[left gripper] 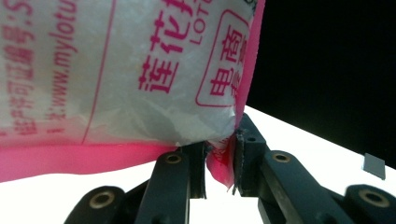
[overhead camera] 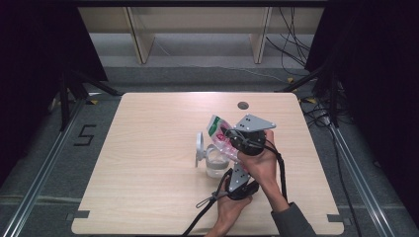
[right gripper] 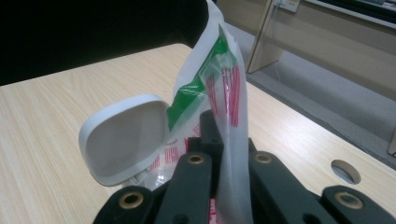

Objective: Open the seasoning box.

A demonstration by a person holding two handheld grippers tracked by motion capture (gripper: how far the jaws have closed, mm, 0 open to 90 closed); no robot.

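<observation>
A plastic bag [overhead camera: 216,129], white with pink and green print, hangs tilted over a clear container [overhead camera: 216,167] whose white lid [overhead camera: 199,146] stands open. My right gripper [overhead camera: 233,138] is shut on the bag's upper part; in the right gripper view the film of the bag [right gripper: 219,79] is pinched between the jaws of that gripper [right gripper: 224,133], with the lid [right gripper: 122,136] just behind. Lower down, my left gripper [overhead camera: 236,174] is shut on the bag's pink bottom corner; the left gripper view shows the gripper [left gripper: 219,147] clamping the bag [left gripper: 140,70] there.
The wooden table [overhead camera: 148,187] has a round cable hole [overhead camera: 242,105] at its far edge, also seen as the hole [right gripper: 345,171] in the right gripper view. Cables trail from both grippers toward the near edge. Metal rails and stands flank the table.
</observation>
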